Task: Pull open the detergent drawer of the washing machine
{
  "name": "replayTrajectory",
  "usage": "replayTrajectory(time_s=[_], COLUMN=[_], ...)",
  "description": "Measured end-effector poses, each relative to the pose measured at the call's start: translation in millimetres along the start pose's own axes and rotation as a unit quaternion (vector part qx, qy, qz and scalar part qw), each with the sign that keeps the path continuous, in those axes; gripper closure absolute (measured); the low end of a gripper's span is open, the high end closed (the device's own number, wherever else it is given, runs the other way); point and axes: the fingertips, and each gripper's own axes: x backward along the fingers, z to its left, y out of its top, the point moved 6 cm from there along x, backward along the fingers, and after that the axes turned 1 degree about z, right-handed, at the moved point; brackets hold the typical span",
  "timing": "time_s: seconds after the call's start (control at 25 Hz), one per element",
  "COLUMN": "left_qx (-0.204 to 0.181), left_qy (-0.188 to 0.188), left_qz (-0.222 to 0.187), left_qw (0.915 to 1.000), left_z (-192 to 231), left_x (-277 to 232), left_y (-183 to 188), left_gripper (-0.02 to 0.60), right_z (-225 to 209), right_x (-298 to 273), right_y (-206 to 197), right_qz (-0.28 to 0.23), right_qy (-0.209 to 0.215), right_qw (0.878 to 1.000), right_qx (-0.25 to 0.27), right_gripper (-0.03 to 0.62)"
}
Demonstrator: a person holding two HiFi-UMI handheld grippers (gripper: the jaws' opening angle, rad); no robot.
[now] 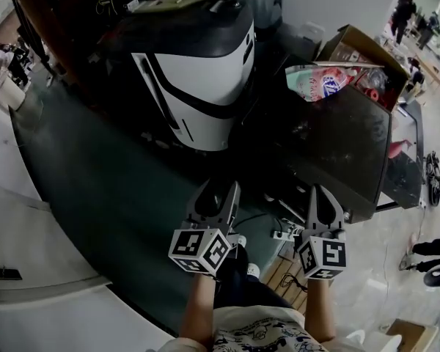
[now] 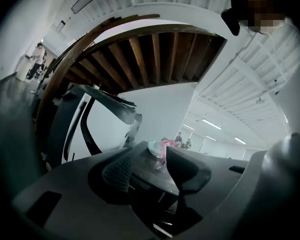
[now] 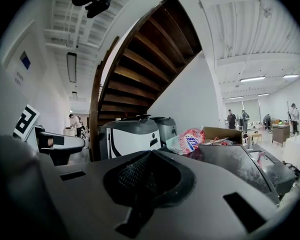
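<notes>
The dark-topped washing machine (image 1: 345, 152) fills the right of the head view, its near edge slanting toward the lower right. Its detergent drawer cannot be made out. A white-and-black appliance (image 1: 194, 86) stands at upper centre. Lower centre, both tools hang over the floor (image 1: 110, 196), apart from both machines. The left tool (image 1: 220, 188) has its jaws apart and empty, and the right tool (image 1: 323, 191) has its jaws together.

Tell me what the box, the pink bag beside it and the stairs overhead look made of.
Box: plain brown cardboard, matt, with folded flaps.
Bag: thin plastic film, probably, glossy, crinkled and printed.
Stairs: wood, dark brown, seemingly varnished; separate planks show from underneath.
</notes>
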Motion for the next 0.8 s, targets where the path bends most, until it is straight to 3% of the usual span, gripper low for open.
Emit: replayTrajectory(time_s=[0.24,0.48,0.8], left_qx=[0.07,0.116,0.194], left_qy=[-0.028,-0.046,-0.083], left_qz=[0.033,0.064,0.082], left_qw=[0.9966,0.9901,0.974], left_z=[27.5,46.1,68.6], left_x=[-37.2,-66.0,-99.4], left_y=[-31.4,-68.7,-115.0], left_gripper=[0.371,0.36,0.337], right_z=[1.8,2.3,-1.5], right_x=[-33.9,-59.4,-80.8], right_y=[-13.4,-33.2,-56.6], right_qz=[0.008,0.021,0.031], right_qy=[0.006,0.009,0.003], right_qw=[1.0,1.0,1.0], right_qx=[0.002,-0.004,-0.007], right_gripper=[0.583,0.583,0.583])
